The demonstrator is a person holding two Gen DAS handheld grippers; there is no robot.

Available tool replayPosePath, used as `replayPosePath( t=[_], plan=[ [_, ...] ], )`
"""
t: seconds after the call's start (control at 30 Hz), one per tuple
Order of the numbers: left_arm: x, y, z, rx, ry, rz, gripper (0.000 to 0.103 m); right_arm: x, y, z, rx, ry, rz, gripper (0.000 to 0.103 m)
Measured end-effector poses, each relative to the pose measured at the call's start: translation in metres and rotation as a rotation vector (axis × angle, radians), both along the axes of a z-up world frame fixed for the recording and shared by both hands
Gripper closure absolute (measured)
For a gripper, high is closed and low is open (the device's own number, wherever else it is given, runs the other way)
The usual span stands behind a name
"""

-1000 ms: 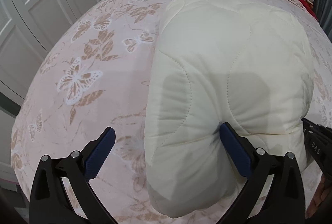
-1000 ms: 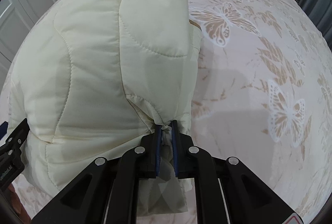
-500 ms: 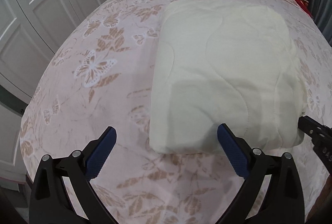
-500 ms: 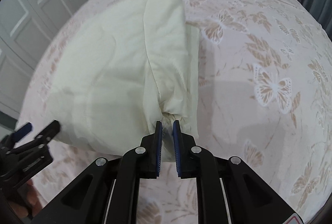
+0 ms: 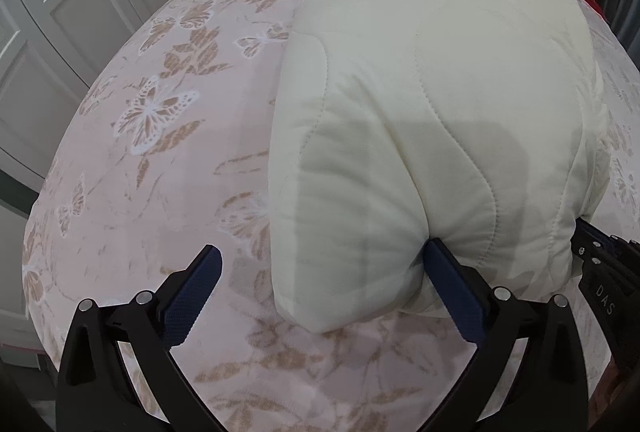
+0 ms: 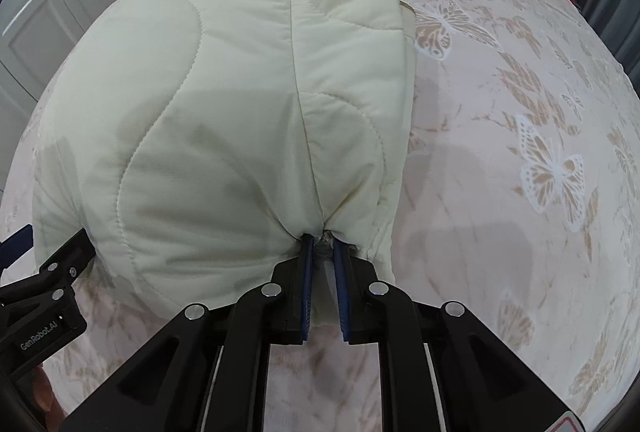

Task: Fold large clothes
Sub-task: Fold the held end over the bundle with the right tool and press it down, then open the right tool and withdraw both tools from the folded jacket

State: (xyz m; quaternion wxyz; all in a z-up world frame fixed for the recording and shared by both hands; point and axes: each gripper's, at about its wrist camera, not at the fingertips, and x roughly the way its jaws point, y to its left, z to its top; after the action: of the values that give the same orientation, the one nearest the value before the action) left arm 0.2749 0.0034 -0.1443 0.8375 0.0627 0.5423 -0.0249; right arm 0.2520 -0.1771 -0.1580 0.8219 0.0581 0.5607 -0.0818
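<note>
Billowing cream quilted garment [image 6: 224, 80], seemingly folded.

A cream quilted garment [image 5: 440, 104], puffy with wavy stitch lines, lies folded into a thick rectangular bundle on the bed. Its near edge is bunched and lifted, and a narrower folded panel [image 6: 344, 44] lies along its right side.

I get even, soft indoor light in both wrist views, no glare. Broad grey shadows fall across the near part of the cream quilted garment [image 5: 440, 92] and the bedspread [image 6: 520, 112]. Fisheye bulge bends everything, corners go black, and the lower edges look slightly smeared.
</note>
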Motion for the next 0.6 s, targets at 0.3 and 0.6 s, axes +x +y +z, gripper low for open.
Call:
replayPosePath(
  t=[0.3, 0.6],
  plan=[
    [0.001, -0.007, -0.004, 0.035, -0.025, -0.007, 0.005, 0.002, 0.0, -0.006, 0.001, -0.016, 0.018, 0.091],
    [-0.054, 0.006, 0.044, 0.02, -0.101, -0.029, 0.005, -0.073, -0.019, 0.062, 0.113, -0.142, -0.092, 0.081]
  ],
)
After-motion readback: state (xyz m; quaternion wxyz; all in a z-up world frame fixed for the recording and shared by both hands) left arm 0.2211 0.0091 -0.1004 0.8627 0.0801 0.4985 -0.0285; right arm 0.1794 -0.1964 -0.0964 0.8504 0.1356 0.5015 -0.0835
